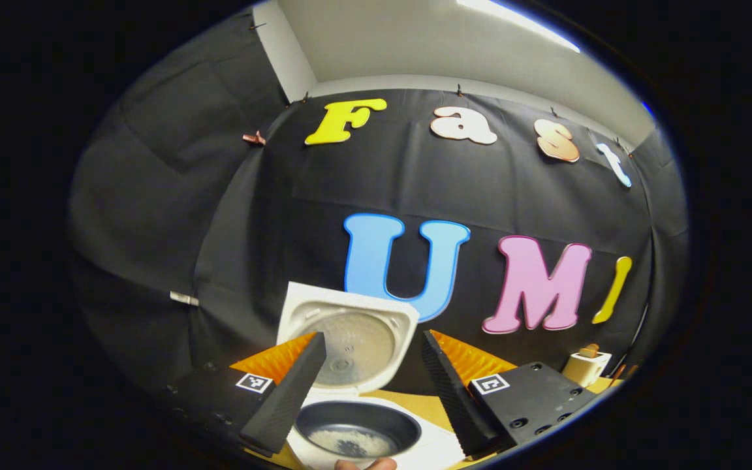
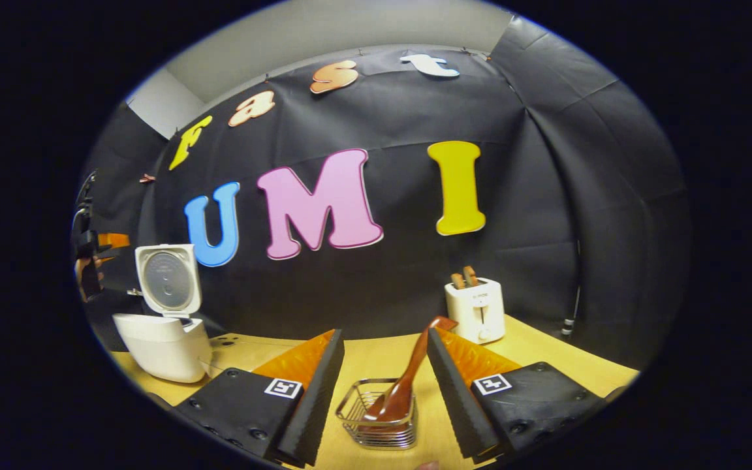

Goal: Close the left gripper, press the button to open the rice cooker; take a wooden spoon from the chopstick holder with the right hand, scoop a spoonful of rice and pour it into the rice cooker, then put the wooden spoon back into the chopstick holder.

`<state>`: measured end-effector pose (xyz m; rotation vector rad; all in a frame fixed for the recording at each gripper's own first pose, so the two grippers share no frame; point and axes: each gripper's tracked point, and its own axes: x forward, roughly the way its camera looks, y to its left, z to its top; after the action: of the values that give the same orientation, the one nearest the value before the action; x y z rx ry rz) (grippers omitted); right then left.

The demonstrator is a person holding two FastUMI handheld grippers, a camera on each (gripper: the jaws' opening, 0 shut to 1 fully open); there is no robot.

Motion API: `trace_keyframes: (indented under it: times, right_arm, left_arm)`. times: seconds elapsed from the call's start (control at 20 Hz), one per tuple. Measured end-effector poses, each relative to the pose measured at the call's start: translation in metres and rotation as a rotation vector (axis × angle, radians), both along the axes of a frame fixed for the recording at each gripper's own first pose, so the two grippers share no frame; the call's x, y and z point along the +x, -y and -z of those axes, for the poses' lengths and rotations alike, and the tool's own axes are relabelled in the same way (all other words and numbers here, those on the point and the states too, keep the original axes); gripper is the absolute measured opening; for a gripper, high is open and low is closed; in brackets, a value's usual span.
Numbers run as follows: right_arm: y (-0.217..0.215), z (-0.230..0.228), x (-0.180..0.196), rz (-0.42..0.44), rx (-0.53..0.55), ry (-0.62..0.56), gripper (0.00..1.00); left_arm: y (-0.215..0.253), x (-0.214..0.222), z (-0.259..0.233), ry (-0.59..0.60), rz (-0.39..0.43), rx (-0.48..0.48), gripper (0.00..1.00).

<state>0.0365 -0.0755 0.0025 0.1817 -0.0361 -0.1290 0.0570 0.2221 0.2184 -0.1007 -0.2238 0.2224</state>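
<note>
Both grippers' fingers [image 2: 314,398] spread apart above the tan table [image 2: 376,356], wooden spoon [image 2: 402,385] in chopstick holder [image 2: 356,408], black cloth behind

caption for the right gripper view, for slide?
Open right claw poised over the wooden spoon standing in the wire chopstick holder; rice cooker lid up.

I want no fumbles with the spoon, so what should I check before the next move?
1. rice cooker lid raised: ok.
2. inner pot uncovered: ok, some rice lies inside.
3. left tongs open: ok.
4. wooden spoon standing in the wire holder: ok, leaning.
5. right tongs open, flanking the spoon: ok.
6. spoon handle free of the right finger: cannot tell.
</note>
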Motion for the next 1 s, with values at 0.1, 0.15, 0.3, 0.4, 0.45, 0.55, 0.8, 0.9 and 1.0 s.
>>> trace_keyframes:
  times: [0.1, 0.15, 0.3, 0.4, 0.45, 0.55, 0.8, 0.9, 1.0]
  right_arm:
    - [-0.006, -0.002, -0.001, -0.022, -0.038, 0.013, 0.86]
    - [-0.010, -0.003, -0.004, -0.029, -0.064, 0.018, 0.92]
    - [-0.015, 0.002, -0.007, -0.035, -0.149, 0.020, 0.94]
    - [-0.016, 0.005, -0.009, -0.035, -0.180, 0.009, 0.94]
    - [-0.017, 0.005, -0.009, -0.040, -0.188, 0.007, 0.93]
    - [-0.019, 0.000, -0.010, -0.047, -0.175, 0.017, 0.92]
    - [-0.020, -0.010, -0.013, -0.056, -0.176, 0.046, 0.92]
    - [-0.022, -0.011, -0.014, -0.065, -0.162, 0.049, 0.92]
    - [-0.025, -0.012, -0.014, -0.077, -0.143, 0.051, 0.92]
  left_arm:
    - [-0.017, 0.028, -0.015, -0.013, -0.042, 0.035, 0.95]
    - [-0.023, 0.043, -0.021, -0.015, -0.045, 0.037, 0.90]
    - [-0.045, 0.084, -0.024, -0.037, -0.081, 0.012, 0.94]
    - [-0.056, 0.106, -0.030, -0.035, -0.103, 0.001, 0.94]
    - [-0.064, 0.116, -0.033, -0.032, -0.127, 0.002, 0.93]
    - [-0.083, 0.133, -0.040, -0.034, -0.176, 0.013, 0.94]
    - [-0.109, 0.168, -0.025, -0.133, -0.228, -0.027, 0.94]
    - [-0.116, 0.174, -0.019, -0.183, -0.271, 0.044, 0.94]
    - [-0.115, 0.171, -0.007, -0.254, -0.303, 0.109, 0.95]
